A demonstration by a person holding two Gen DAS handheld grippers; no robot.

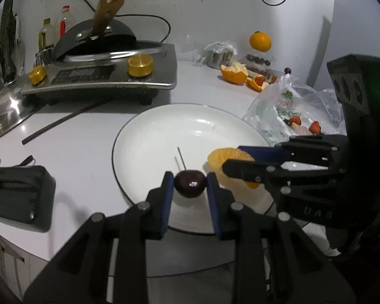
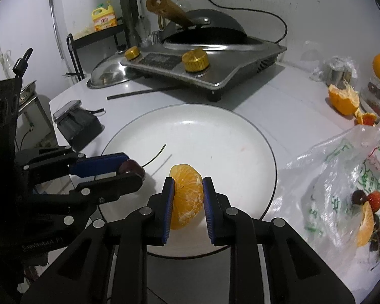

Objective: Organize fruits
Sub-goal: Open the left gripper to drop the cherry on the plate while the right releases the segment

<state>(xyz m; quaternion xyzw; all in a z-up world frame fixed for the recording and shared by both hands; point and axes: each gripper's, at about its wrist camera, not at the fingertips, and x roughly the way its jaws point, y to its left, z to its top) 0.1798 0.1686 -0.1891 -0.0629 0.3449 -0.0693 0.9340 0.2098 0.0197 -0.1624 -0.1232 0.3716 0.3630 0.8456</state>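
Note:
A white plate (image 1: 149,136) (image 2: 215,131) lies on the white counter. My left gripper (image 1: 190,181) is shut on a dark red cherry (image 1: 190,183) with a thin stem, low over the plate's near side. My right gripper (image 2: 188,190) is shut on a peeled orange piece (image 2: 187,197), also just above the plate. In the left wrist view the right gripper (image 1: 236,158) reaches in from the right with the orange piece (image 1: 223,158) between its pads. In the right wrist view the left gripper (image 2: 129,167) comes in from the left, holding the cherry (image 2: 130,168).
A clear plastic bag (image 2: 342,185) (image 1: 291,106) right of the plate holds strawberries, cherries and an orange segment. Orange peel (image 1: 234,73) and a whole orange (image 1: 260,41) sit at the back right. A steel stove (image 1: 103,73) with a wok stands behind; a black pouch (image 1: 20,195) lies left.

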